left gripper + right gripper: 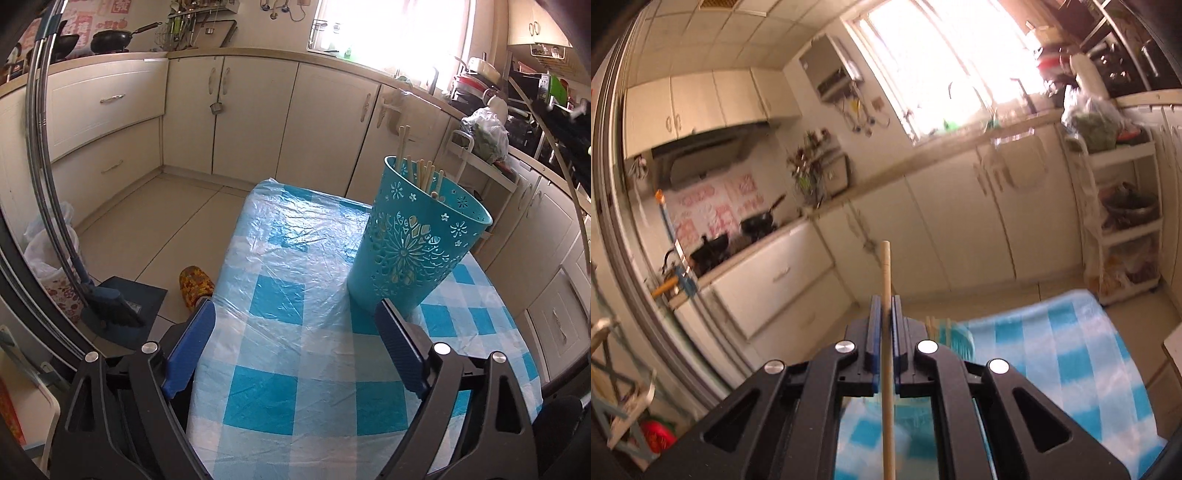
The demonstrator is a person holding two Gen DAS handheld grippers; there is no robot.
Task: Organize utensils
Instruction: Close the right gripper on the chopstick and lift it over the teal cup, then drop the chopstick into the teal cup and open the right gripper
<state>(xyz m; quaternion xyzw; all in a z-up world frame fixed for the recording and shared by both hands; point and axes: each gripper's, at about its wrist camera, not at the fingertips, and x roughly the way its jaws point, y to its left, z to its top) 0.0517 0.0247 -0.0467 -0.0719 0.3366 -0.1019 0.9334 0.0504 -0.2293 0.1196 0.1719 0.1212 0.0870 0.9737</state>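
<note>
Both handheld grippers, left gripper (295,317) and right gripper (885,306), share one build: black angular linkage arms with triangular cut-outs, round silver pivot screws, and flat blue textured finger pads (192,343).

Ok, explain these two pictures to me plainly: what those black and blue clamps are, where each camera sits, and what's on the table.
Each picture comes from a camera mounted on a hand-held clamp, looking forward along its two fingers; a person carries one clamp in each hand. In the left wrist view, the left gripper stands wide open and empty above a table covered by a blue-and-white checked cloth. A turquoise cut-out holder stands on it, with several wooden chopsticks inside. In the right wrist view, the right gripper is shut on a single chopstick, pointing toward the kitchen cabinets.
</note>
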